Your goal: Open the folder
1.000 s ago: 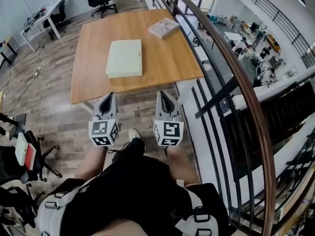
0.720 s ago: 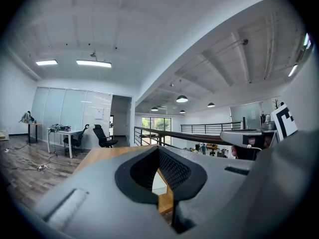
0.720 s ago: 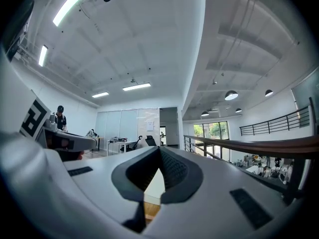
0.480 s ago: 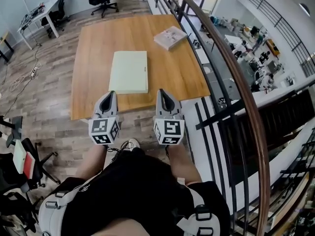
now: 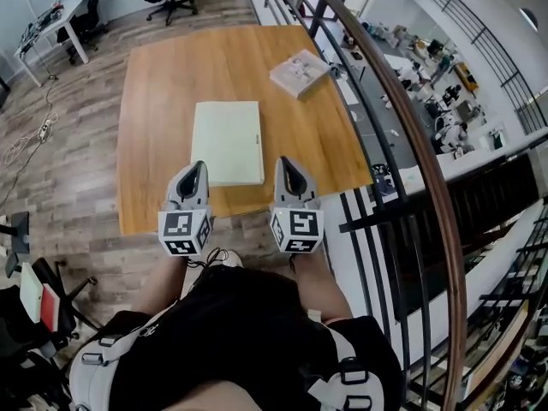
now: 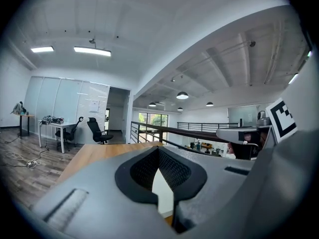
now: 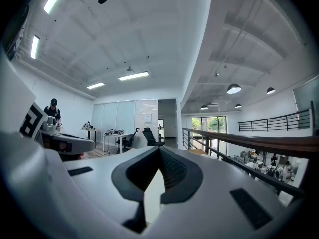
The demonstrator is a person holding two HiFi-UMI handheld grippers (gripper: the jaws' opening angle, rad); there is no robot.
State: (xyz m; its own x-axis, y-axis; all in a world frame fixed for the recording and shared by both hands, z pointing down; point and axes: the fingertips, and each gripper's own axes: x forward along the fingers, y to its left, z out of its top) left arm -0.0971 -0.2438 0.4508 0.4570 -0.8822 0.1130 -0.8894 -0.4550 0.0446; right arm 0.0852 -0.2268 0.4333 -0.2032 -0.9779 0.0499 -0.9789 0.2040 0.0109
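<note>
Left gripper (image 6: 158,149): jaws together, nothing between. Right gripper (image 7: 159,152): jaws likewise together, empty. Both held about level, short of the near edge of the wooden table (image 5: 154,101), touching nothing. Folder (image 5: 227,142): pale green, closed, flat on the table, just beyond the two grippers; contents hidden under the shut cover. Book or flat packet (image 5: 300,73): far right corner, well apart. Likely faults: shut jaws nudging the cover edge and sliding the whole folder over smooth wood; thin cover slipping from the pads; loose papers spilling on a fast flip; railing (image 5: 402,127) close on the right
</note>
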